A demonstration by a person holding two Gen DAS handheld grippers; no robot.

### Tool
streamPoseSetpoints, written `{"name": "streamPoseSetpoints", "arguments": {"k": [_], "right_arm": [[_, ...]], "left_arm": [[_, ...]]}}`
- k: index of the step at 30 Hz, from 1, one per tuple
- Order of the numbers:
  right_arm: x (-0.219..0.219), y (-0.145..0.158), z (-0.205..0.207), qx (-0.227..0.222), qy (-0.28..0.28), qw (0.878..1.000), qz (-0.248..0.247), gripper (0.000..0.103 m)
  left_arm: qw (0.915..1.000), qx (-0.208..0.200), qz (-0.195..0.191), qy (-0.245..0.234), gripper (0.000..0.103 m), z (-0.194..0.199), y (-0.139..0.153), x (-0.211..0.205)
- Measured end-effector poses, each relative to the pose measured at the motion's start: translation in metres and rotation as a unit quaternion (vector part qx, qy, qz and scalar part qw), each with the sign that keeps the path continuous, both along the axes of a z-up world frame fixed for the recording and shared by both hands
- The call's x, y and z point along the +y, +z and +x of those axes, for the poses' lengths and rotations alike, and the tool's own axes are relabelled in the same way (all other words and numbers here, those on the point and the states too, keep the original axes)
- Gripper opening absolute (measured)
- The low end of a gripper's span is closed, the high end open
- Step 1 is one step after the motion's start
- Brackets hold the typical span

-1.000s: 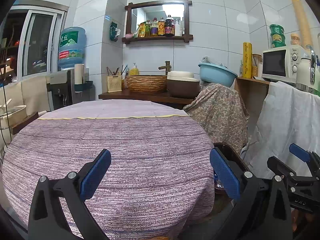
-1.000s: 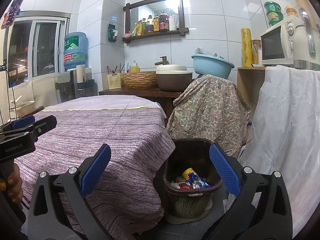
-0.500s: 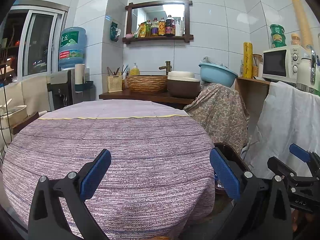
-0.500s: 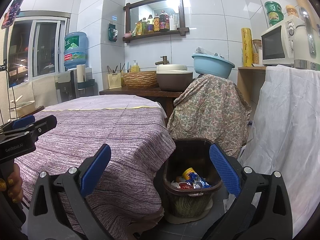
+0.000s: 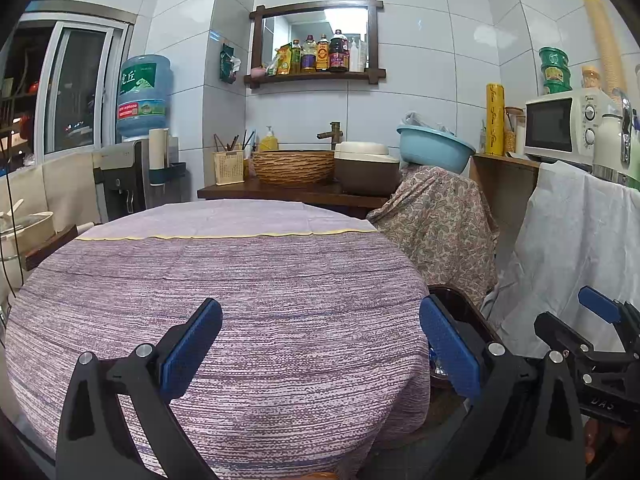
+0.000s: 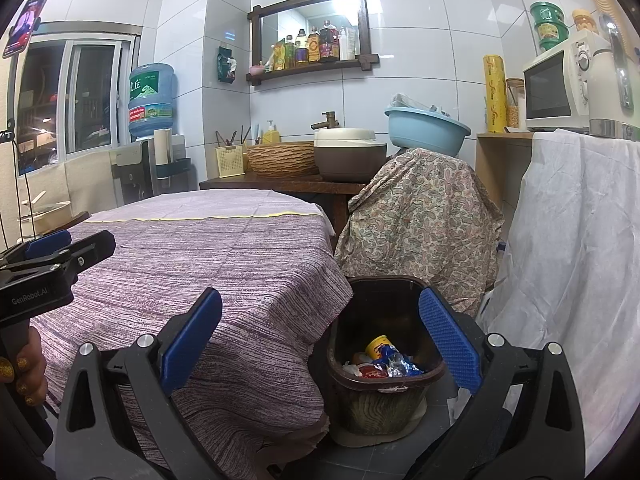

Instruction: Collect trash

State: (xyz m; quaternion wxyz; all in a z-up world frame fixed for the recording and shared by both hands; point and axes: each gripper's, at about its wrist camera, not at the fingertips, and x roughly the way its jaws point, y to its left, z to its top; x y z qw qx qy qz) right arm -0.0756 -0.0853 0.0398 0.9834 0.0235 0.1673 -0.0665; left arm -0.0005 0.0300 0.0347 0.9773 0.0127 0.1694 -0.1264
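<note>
A dark brown trash bin [image 6: 384, 296] stands on the floor right of the round table [image 6: 208, 264]. Inside it lies trash [image 6: 382, 360]: a yellow can and crumpled red and blue wrappers. My right gripper [image 6: 320, 344] is open and empty, held above the table edge and the bin. My left gripper [image 5: 320, 344] is open and empty above the purple tablecloth [image 5: 240, 288], where I see no trash. The bin's rim [image 5: 460, 300] shows at its right, mostly hidden by a finger. Each gripper also shows in the other's view, right [image 5: 600, 320] and left [image 6: 52, 256].
A paisley-covered object [image 6: 420, 220] stands behind the bin and a white draped sheet [image 6: 572, 260] hangs to its right. A counter at the back holds a wicker basket [image 5: 294, 166], a rice cooker [image 5: 366, 164] and a blue basin [image 5: 434, 148]. A water dispenser [image 5: 132, 172] stands at left.
</note>
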Motion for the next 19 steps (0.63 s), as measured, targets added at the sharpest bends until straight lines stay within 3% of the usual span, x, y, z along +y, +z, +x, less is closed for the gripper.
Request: {"name": "streamPoseSetpoints", "arguments": {"k": [19], "right_arm": [[0.0012, -0.0016, 0.0008, 0.001, 0.0, 1.0, 0.001, 0.097]], "left_arm": [[1.0, 0.002, -0.001, -0.001, 0.098, 0.0012, -0.0001, 0.0028]]}}
